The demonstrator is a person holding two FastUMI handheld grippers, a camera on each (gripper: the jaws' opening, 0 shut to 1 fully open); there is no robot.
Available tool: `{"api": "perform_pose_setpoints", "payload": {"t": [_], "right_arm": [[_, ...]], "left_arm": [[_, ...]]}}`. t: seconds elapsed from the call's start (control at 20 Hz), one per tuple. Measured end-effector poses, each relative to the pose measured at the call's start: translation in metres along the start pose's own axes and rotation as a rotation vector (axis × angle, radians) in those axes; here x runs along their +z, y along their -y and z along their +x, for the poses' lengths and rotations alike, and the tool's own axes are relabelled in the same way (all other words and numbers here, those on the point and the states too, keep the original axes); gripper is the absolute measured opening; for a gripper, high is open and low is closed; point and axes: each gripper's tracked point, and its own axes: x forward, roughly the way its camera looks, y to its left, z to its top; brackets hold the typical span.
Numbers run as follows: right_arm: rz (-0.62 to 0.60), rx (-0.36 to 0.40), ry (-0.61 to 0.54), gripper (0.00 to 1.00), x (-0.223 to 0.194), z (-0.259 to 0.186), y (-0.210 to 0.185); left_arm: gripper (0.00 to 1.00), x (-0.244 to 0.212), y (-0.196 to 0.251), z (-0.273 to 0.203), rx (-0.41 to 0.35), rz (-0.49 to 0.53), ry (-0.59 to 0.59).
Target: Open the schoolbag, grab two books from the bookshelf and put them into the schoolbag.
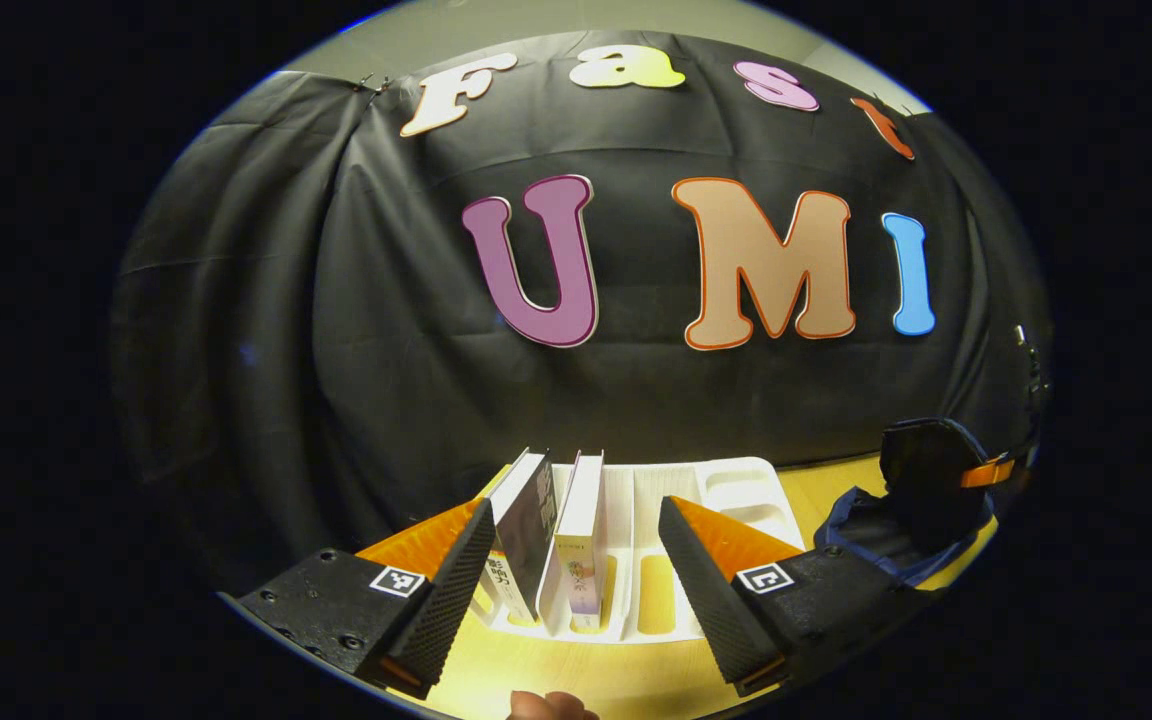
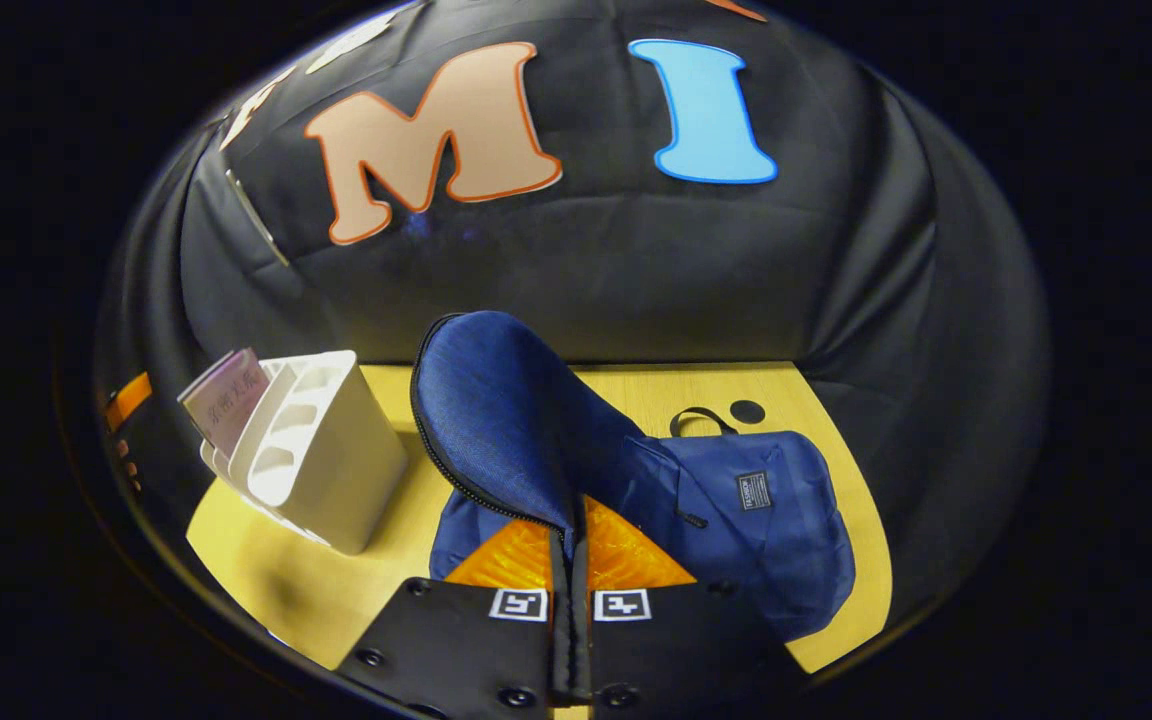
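In the left gripper view, two books stand upright in a white slotted bookshelf (image 1: 726, 490): a dark-covered book (image 1: 528, 520) and a white book (image 1: 581, 525). My left gripper (image 1: 576, 510) is open, one finger on each side of the pair, close to them but not pressing. The blue schoolbag (image 1: 921, 490) lies to the right on the yellow table. In the right gripper view, my right gripper (image 2: 571, 535) is shut on the edge of the schoolbag's flap (image 2: 496, 410), holding it raised. The bag's body (image 2: 751, 520) lies flat beyond. The bookshelf (image 2: 326, 460) stands to the left with a book (image 2: 226, 400) in it.
The yellow table (image 2: 266, 570) ends close below both grippers. The black cloth wall rises right behind the bookshelf and bag. The bag's strap loop (image 2: 701, 420) lies on the table behind the bag. A person's fingertip (image 1: 546, 706) shows at the bottom edge.
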Motion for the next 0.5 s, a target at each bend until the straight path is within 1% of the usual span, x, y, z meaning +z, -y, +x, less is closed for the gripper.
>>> {"api": "perform_pose_setpoints", "payload": {"t": [0.05,0.1,0.15,0.2,0.25,0.35,0.5], "right_arm": [[0.004,-0.002,0.000,0.03,-0.002,0.000,0.002],[0.003,-0.003,-0.002,0.03,-0.002,0.000,0.002],[0.001,-0.004,-0.003,0.03,-0.001,-0.001,0.002],[0.000,-0.005,-0.003,0.03,0.001,-0.001,0.001],[-0.003,-0.005,-0.003,0.03,0.000,0.000,0.001],[-0.009,-0.006,-0.007,0.03,-0.001,-0.001,0.001],[-0.009,0.001,-0.015,0.03,-0.002,0.000,0.001]], "left_arm": [[0.96,0.003,0.001,0.005,-0.010,-0.001,-0.005],[1.00,0.006,0.003,0.011,-0.029,-0.002,-0.009],[1.00,0.008,0.006,0.017,-0.048,0.000,-0.018],[0.97,0.010,0.007,0.024,-0.061,0.003,-0.024],[0.97,0.011,0.009,0.032,-0.074,0.012,-0.040],[0.96,0.010,0.009,0.046,-0.087,0.044,-0.088],[0.96,0.005,0.011,0.067,-0.107,0.065,-0.168]]}}
